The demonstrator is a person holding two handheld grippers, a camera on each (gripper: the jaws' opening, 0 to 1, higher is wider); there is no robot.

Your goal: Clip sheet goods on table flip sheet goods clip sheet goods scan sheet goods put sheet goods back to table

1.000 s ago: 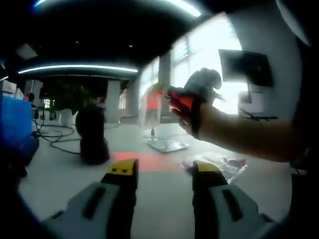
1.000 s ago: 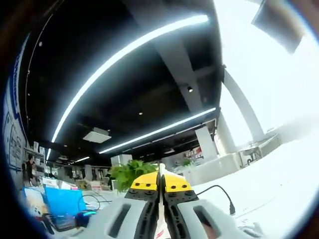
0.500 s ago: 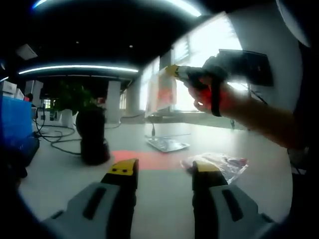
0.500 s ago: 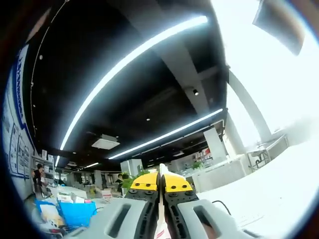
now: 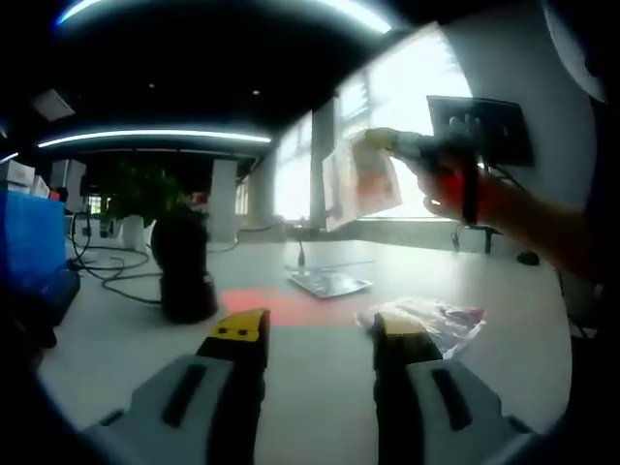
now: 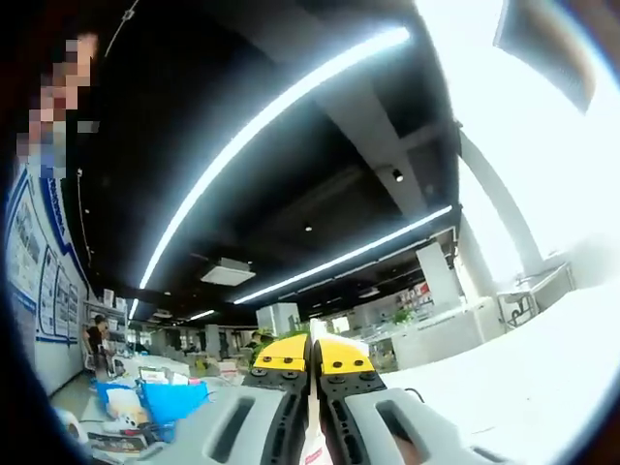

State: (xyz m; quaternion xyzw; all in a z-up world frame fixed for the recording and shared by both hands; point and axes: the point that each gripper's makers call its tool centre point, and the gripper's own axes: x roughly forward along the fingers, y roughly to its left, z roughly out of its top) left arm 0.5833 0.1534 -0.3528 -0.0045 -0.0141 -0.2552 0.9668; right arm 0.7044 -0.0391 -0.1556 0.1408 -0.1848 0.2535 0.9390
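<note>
right gripper (image 6: 312, 356) pinches a thin, pale sheet (image 5: 360, 179) — left gripper (image 5: 313, 334) gapes empty.

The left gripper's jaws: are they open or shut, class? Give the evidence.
Open. In the left gripper view the left gripper shows a wide gap between its yellow-tipped jaws, with bare white table visible between them and nothing held.

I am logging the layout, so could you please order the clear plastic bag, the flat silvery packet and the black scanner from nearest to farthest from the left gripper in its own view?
From the left gripper:
1. Clear plastic bag, just past its right jaw.
2. Black scanner, farther back, left.
3. Flat silvery packet, beyond the red patch, centre.
</note>
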